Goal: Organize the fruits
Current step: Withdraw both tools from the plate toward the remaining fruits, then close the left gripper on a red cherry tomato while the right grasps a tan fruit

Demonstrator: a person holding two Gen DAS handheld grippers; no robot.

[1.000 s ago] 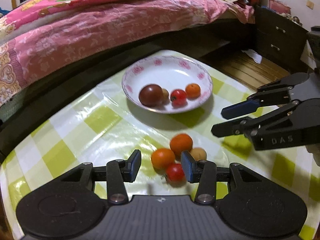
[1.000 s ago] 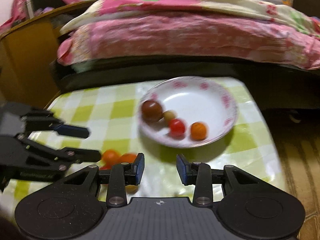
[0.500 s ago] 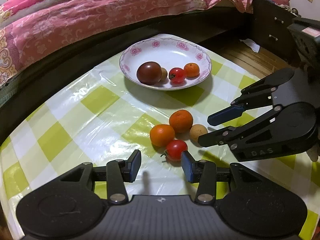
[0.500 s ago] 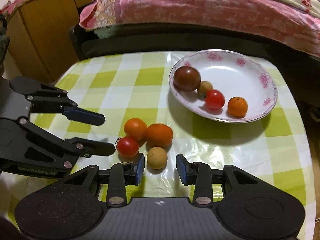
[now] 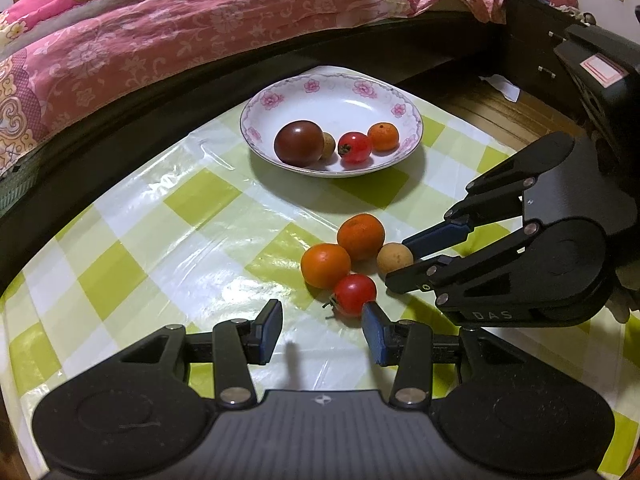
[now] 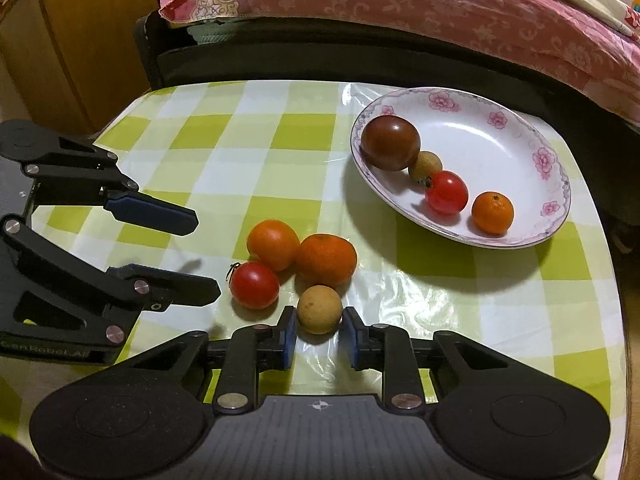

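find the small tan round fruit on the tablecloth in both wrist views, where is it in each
Left wrist view: the tan fruit lies right of centre, at the right gripper's fingertips.
Right wrist view: it sits low at centre, between the right gripper's blue pads.
Shared landmark: the flowered plate beyond the loose fruit.

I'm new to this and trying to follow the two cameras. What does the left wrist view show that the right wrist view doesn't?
Only the left wrist view shows the dark dresser, the wood floor and the right gripper from the side, its fingers around the tan fruit.

Only the right wrist view shows the wooden cabinet and the left gripper from the side, open beside the loose red tomato.

Both show the flowered plate holding four fruits, four loose fruits on the checked tablecloth, and the pink bedding.
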